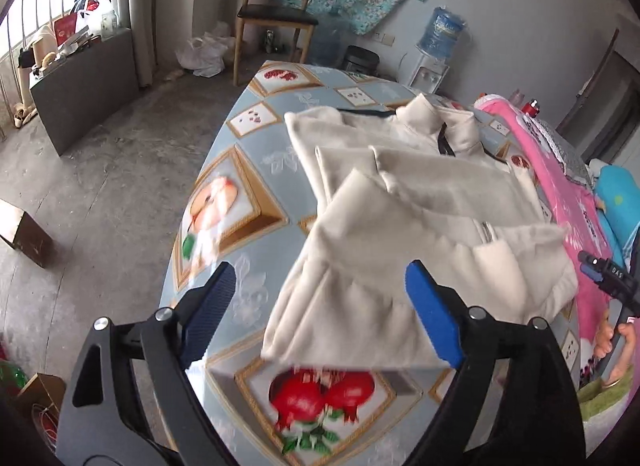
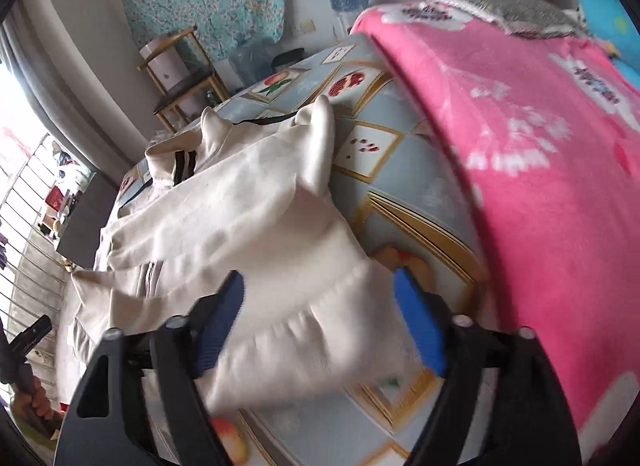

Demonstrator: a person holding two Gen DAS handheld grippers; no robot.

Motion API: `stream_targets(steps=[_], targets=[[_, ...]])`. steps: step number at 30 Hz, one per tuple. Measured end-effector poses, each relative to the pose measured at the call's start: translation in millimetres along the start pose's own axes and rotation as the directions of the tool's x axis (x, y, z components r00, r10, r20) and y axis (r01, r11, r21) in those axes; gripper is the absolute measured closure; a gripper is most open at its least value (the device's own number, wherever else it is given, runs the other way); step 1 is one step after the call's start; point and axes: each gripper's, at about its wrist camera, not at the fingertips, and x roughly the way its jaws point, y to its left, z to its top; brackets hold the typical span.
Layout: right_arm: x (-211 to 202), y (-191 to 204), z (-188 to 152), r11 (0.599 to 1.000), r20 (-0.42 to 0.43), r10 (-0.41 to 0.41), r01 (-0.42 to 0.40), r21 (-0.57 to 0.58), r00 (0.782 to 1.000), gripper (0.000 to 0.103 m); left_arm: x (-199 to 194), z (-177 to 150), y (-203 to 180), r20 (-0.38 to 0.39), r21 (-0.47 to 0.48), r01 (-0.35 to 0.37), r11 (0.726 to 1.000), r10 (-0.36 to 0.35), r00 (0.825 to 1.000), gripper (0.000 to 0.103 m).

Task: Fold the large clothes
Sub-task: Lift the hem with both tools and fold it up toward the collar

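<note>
A cream zip-up jacket [image 1: 404, 193] with a dark-trimmed collar lies on a table covered by a blue fruit-print cloth [image 1: 240, 201]. Its sleeves are folded across the body. My left gripper [image 1: 320, 298] is open, its blue fingers either side of the jacket's ribbed hem, which reaches between them. My right gripper [image 2: 320, 306] is open too, with the hem of the jacket [image 2: 248, 201] lying between its fingers on the tablecloth [image 2: 404, 185]. The right gripper also shows in the left wrist view [image 1: 608, 278] at the far right edge.
A pink blanket [image 2: 520, 153] covers the table's right side, with a blue pillow [image 1: 618, 193] beyond. A wooden chair [image 1: 276, 13], water dispenser [image 1: 438, 41] and plastic bags [image 1: 202, 53] stand behind. A grey cabinet [image 1: 84, 85] and boxes [image 1: 24, 234] are on the floor to the left.
</note>
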Motion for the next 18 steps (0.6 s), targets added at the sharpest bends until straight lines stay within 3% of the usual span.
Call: stream_targets(steps=[6, 12, 15, 18], targets=[[-14, -7, -46, 0.999, -0.093, 0.024, -0.021, 0.033, 0.995, 0.019, 4, -49, -5, -0.094, -0.068, 0.049, 0.996, -0.056, 0.994, 0.018], [-4, -12, -81, 0.993, -0.154, 0.074, -0.058, 0.105, 0.985, 0.019, 17, -72, -9, -0.054, -0.177, 0.200, 0.964, -0.212, 0.976, 0.018], [4, -11, -80, 0.993, -0.144, 0.078, -0.064, 0.096, 0.986, 0.019, 30, -69, -5, -0.029, -0.239, 0.238, 0.941, -0.252, 0.967, 0.018], [11, -8, -71, 0.993, -0.121, 0.079, -0.069, 0.091, 0.989, 0.019, 43, -64, 3, 0.000, -0.293, 0.234, 0.927, -0.245, 0.970, 0.018]])
